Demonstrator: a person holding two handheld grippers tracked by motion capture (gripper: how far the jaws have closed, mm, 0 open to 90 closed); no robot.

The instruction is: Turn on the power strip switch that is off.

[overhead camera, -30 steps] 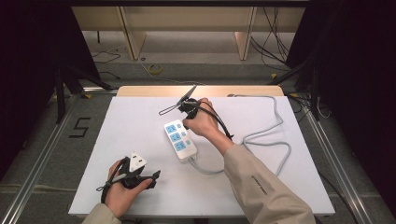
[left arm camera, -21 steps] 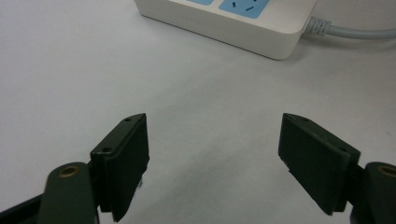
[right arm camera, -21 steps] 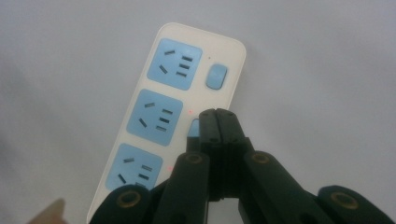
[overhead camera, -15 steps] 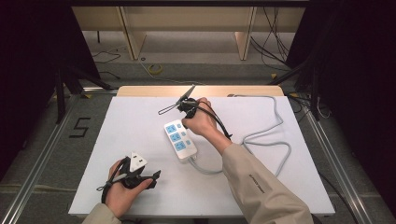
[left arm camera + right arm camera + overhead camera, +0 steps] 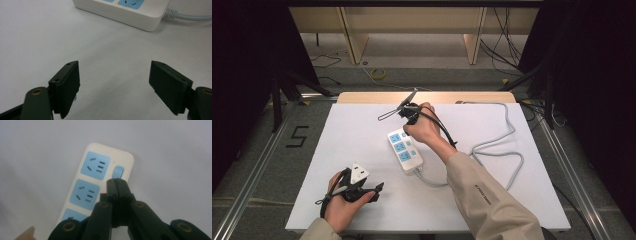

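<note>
In the high view, the right gripper point(image 5: 408, 116) sits in the person's right hand point(image 5: 426, 129) at the far end of the white power strip point(image 5: 405, 150), its fingertips pointing down at the strip's far end; the jaws there are too small to read. The strip lies slantwise on the white table point(image 5: 362, 145), its grey cable point(image 5: 507, 150) looping away to the right of those fingers. The left gripper point(image 5: 378, 189) lies low near the table's near edge in the left hand point(image 5: 339, 202), its fingers pointing toward the strip's near end, well apart from it. In the left gripper view, the two black pads point(image 5: 65, 86) stand wide apart with nothing between them, only bare table; the strip's cable end point(image 5: 140, 15) lies ahead of the fingertips, not touching. In the right gripper view, the jaws are pressed fully together and hold nothing, their joined tips point(image 5: 117, 182) right at the near edge of the strip's blue switch point(image 5: 117, 172); whether they touch it I cannot tell. The blue sockets point(image 5: 95, 167) lie left of the fingers.
</note>
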